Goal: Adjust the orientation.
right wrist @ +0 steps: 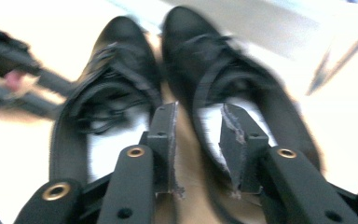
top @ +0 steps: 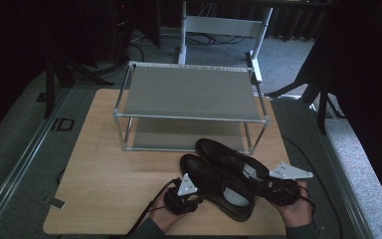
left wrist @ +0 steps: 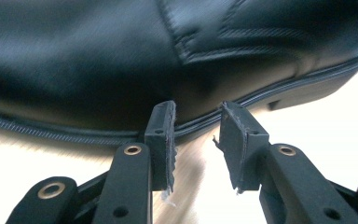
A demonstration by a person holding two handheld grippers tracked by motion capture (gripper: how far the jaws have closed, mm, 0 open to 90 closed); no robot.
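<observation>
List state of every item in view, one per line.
Left gripper: jaws apart, nothing between them, tips at the near shoe's side.
Right gripper: jaws apart, nothing gripped, behind the shoe heels.
Near black shoe: upright on the table, laced.
Far black shoe: upright, beside the near one.
Shoe rack: both shelves bare.
Wooden table: bears rack and shoes.
</observation>
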